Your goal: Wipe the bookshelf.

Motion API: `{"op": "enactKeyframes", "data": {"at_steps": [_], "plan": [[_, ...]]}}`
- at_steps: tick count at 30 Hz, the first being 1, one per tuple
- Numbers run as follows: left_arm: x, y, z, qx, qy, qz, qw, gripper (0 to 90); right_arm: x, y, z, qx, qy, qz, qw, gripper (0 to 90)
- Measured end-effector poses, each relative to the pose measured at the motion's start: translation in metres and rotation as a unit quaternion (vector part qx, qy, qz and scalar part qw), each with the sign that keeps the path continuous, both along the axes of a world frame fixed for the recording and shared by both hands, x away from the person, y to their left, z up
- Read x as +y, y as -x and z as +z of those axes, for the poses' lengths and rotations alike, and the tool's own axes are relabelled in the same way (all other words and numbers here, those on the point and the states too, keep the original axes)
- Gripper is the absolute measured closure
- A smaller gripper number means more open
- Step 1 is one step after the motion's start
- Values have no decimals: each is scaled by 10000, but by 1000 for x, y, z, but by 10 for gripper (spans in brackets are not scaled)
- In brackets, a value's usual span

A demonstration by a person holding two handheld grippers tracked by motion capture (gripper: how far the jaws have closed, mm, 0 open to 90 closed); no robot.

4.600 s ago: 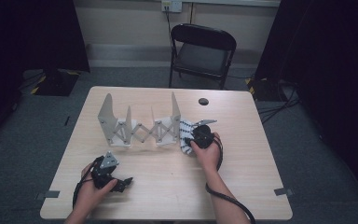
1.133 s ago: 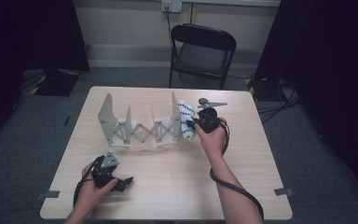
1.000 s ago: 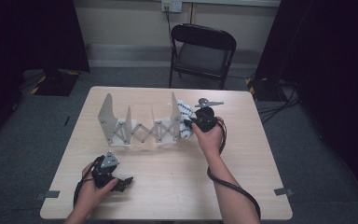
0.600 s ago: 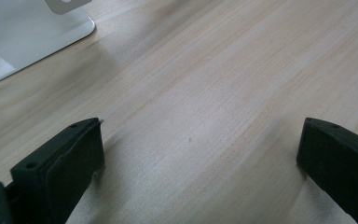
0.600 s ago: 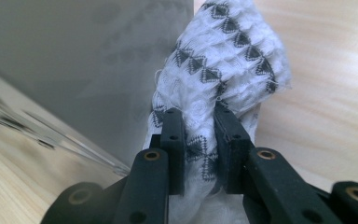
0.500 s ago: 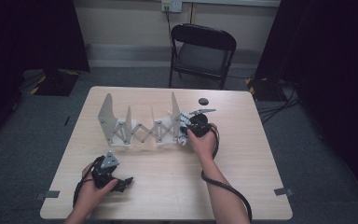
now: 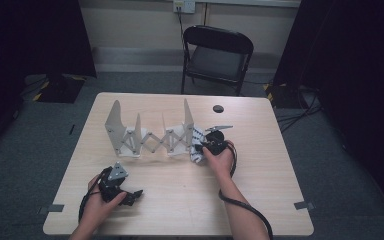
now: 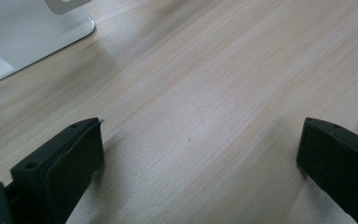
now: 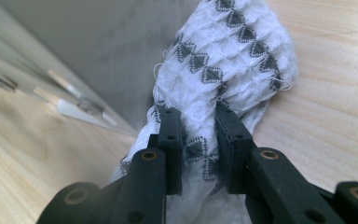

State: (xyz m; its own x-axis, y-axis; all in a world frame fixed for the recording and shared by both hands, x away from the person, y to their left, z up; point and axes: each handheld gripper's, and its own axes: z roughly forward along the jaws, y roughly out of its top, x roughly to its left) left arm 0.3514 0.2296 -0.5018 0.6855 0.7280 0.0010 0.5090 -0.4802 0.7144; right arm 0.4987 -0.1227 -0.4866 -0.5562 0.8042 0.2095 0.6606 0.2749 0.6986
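Observation:
A white cloth (image 7: pixel 197 145) with dark triangle patterns lies bunched against the right end of a white accordion rack (image 7: pixel 150 135). My right gripper (image 7: pixel 203 147) is shut on it. In the right gripper view the two jaws pinch a fold of the cloth (image 9: pixel 223 56), my right gripper (image 9: pixel 198 116) low over the wood, with the rack's end panel (image 9: pixel 98 42) just beyond. My left gripper (image 7: pixel 135 194) rests at the table's front left, open. In the left gripper view my left gripper (image 8: pixel 200 140) has bare wood between its jaws and the rack's base (image 8: pixel 23 32) farther off.
The light wooden table (image 7: pixel 270 170) has a small black round object (image 7: pixel 218 108) near its far edge. A black folding chair (image 7: pixel 217 55) stands behind the table. A cable (image 7: pixel 245 210) trails from the right gripper along the forearm.
The right hand has come down with the cloth, from above the rack's right end panel to the tabletop beside it. The left hand has stayed put.

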Motion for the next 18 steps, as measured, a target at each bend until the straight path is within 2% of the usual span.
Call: {"op": "enactKeyframes", "data": {"at_steps": [4, 10, 11, 12, 18], "plan": [[0, 0, 0, 2, 1, 9, 10000, 1, -1, 4, 2, 46, 62, 44, 10000, 735], [0, 0, 0, 2, 0, 7, 10000, 1, -3, 7, 17, -27, 110, 54, 9999, 735], [0, 0, 0, 2, 0, 8, 10000, 1, -4, 7, 21, -63, 107, 45, 9999, 735], [0, 0, 0, 4, 0, 7, 10000, 1, -6, 6, 34, -166, 63, 20, 9998, 736], [0, 0, 0, 2, 0, 10, 10000, 1, -12, -1, 73, -498, -30, -127, 9987, 737]]}}
